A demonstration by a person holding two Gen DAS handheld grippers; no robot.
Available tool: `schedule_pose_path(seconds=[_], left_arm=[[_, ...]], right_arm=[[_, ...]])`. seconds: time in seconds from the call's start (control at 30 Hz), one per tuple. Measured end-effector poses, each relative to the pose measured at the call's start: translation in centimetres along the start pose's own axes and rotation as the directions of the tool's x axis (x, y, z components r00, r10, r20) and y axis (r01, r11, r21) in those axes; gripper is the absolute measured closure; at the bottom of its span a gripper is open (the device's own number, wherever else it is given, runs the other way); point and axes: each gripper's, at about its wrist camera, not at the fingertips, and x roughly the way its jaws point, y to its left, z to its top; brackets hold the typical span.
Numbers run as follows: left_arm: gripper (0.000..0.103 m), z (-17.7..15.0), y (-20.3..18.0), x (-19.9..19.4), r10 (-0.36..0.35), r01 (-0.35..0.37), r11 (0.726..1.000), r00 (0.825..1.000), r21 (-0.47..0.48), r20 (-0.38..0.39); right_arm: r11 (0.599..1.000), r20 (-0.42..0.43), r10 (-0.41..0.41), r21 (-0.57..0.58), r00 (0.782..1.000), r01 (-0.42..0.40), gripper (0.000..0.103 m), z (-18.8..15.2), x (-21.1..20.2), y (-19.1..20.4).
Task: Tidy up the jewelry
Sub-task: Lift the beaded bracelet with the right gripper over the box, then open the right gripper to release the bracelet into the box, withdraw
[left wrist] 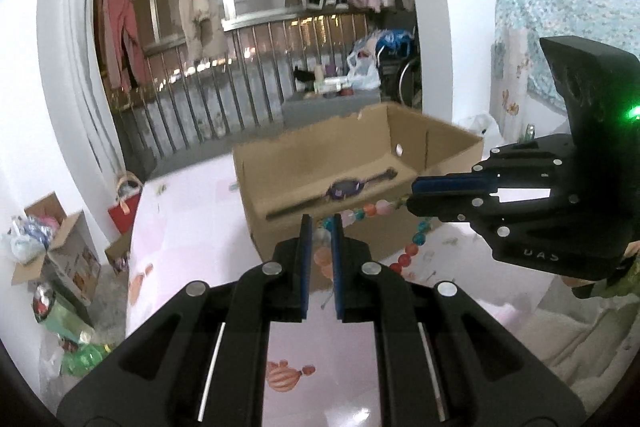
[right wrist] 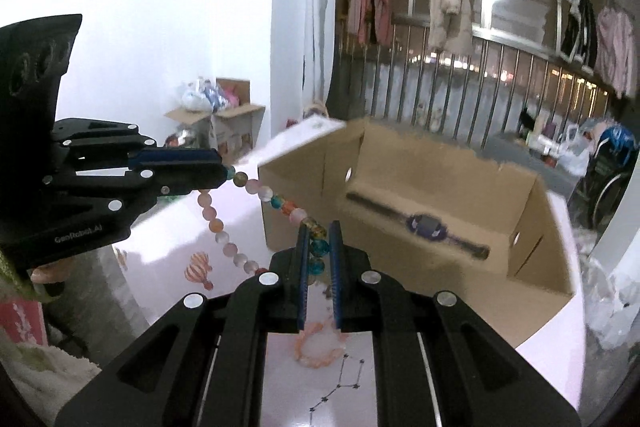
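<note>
Left tongs: the left tongs [left wrist: 321,223] are pinched on a string of round glass beads in pink, orange, teal and red [left wrist: 412,249]; in the right wrist view the same left tongs [right wrist: 224,169] enter from the left edge with the string leaving their tips.
Right tongs: the right tongs [right wrist: 319,229] are clamped on the other part of the bead string [right wrist: 256,187], teal beads showing between the blue pads; in the left wrist view the right tongs [left wrist: 412,193] come in from the right side.
Bead string: it hangs in the air between the two tongs, one run taut, a second loop sagging below it.
Only in the right view: a pale orange bead bracelet [right wrist: 320,341] lying on the tabletop under the right tongs, beside a printed line drawing of dots.
Only in the left view: a blue floral cloth [left wrist: 560,7] at the far right, and a red bag [left wrist: 124,213] on the floor left of the tabletop.
Box: an open brown cardboard box [left wrist: 280,163] lies just beyond both tongs, its near wall closest to the string; inside it is a dark strap with a purple oval piece [right wrist: 426,225].
Tabletop: the pale pink tabletop with balloon prints [left wrist: 180,211] is bare left of the box; its left edge drops to a cluttered floor.
Background: clothes hang over a metal railing [left wrist: 256,55] well beyond the box.
</note>
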Motion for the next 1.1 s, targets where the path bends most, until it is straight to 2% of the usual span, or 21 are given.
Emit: schedule_pose_path(seconds=[0.23, 0.37, 0.47, 0.63, 0.8, 0.97, 1.1], left_arm=[[0.095, 3.9, -0.5, -1.1, 0.008, -0.013, 0.998, 0.995, 0.053, 0.102], [0.095, 6.2, 0.0, 0.1, -0.006, 0.0, 0.999, 0.993, 0.049, 0.12], [0.095, 7.6, 0.7, 2.0, -0.017, 0.013, 0.999, 0.995, 0.04, 0.102], [0.095, 8.2, 2.5, 7.2, -0.029, 0.029, 1.0, 1.0, -0.011, -0.002], [0.095, 7.3, 3.6, 11.7, -0.029, 0.026, 0.999, 0.993, -0.027, -0.114], [0.095, 6.2, 3.9, 14.9, -0.026, 0.021, 0.999, 0.977, -0.024, -0.212], [0.095, 5.9, 4.2, 16.3, -0.023, 0.016, 0.999, 0.964, -0.028, -0.263]], right_arm=[[0.999, 0.069, -0.033, -0.019, 0.997, 0.035, 0.093, 3.8, -1.6, -1.4], [1.0, 0.047, -0.025, 0.018, 0.999, 0.024, 0.093, 6.2, -0.2, -3.4], [0.998, -0.004, -0.003, 0.062, 1.0, 0.003, 0.093, 7.5, 1.9, -5.1], [0.985, -0.118, 0.044, 0.172, 0.992, -0.024, 0.093, 8.4, 6.8, -8.3], [0.971, -0.256, 0.098, 0.238, 0.962, -0.035, 0.093, 7.1, 11.5, -9.1], [0.954, -0.405, 0.148, 0.299, 0.902, -0.022, 0.093, 5.6, 15.8, -9.8], [0.933, -0.482, 0.204, 0.36, 0.852, -0.02, 0.093, 4.5, 18.1, -10.3]])
